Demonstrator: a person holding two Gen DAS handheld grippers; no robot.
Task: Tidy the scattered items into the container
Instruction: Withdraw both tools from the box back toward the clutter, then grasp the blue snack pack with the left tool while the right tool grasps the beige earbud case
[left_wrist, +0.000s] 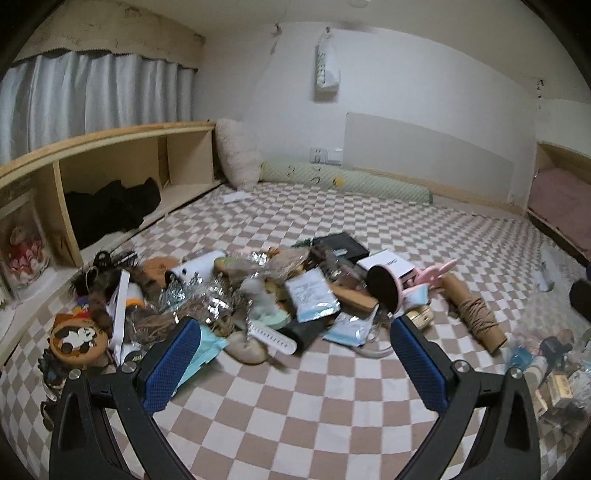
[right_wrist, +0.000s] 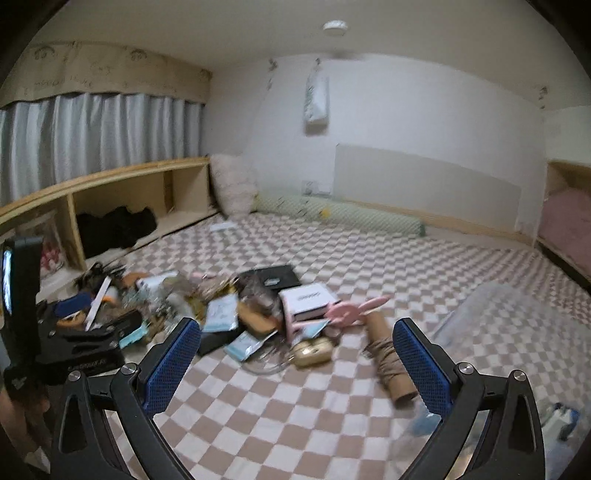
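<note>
On the checkered bedspread (left_wrist: 295, 398) ahead of me, the heap of scattered items (left_wrist: 258, 295) looks nearly untouched, so I judge most of the tidying is left. Both my left gripper (left_wrist: 295, 354) and right gripper (right_wrist: 297, 354) stand wide apart and hold nothing. A clear plastic container (right_wrist: 491, 317), blurred, lies at my right. I see crinkly foil, soft pouches, a twine-wrapped cardboard tube (right_wrist: 388, 362), and a pink rabbit-eared fan (right_wrist: 351, 312).

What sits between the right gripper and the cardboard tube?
Nothing: in the right wrist view only bare checkered blanket lies between the open right gripper and the twine-wrapped cardboard tube, which lies beside its right finger.
</note>
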